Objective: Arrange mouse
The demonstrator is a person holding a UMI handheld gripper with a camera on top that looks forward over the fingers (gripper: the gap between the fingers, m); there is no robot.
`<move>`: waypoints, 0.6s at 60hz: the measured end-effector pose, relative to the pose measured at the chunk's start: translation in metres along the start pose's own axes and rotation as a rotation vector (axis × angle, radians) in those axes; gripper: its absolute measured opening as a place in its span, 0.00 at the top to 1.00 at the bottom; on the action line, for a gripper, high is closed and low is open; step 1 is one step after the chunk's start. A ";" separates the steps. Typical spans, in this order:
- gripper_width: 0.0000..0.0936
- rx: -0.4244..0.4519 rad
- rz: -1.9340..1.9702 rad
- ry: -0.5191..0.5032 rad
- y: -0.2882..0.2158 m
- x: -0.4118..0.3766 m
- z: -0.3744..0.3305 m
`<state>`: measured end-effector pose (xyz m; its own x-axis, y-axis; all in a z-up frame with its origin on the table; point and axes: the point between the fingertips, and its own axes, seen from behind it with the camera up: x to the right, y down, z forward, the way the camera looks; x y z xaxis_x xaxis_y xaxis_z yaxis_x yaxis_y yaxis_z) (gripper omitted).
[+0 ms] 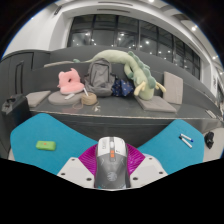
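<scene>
the mouse (112, 158) is part hidden: both flanks covered by the gripper (112, 165) pads, rear end cut off. small dark item (186, 137) on the table (60, 130) too small to identify. pile on the grey sofa (40, 98): objects overlap, items indistinct.

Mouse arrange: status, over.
Gripper shut on mouse, both pads pressing its sides. Mouse over the grey strip between blue mats. Green block and marker off to the sides, path clear.

My fingers (112, 172) clamp a grey mouse (111, 158) with an orange wheel, pointing away over the table (70, 132).
</scene>
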<state>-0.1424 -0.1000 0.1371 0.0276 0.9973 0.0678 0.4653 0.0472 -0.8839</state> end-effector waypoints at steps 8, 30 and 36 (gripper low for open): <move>0.61 -0.055 -0.014 0.012 0.042 0.073 0.033; 0.50 -0.234 0.066 0.004 0.141 0.119 0.084; 0.39 -0.248 0.050 0.000 0.143 0.119 0.083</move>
<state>-0.1461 0.0301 -0.0196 0.0563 0.9981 0.0268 0.6664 -0.0176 -0.7454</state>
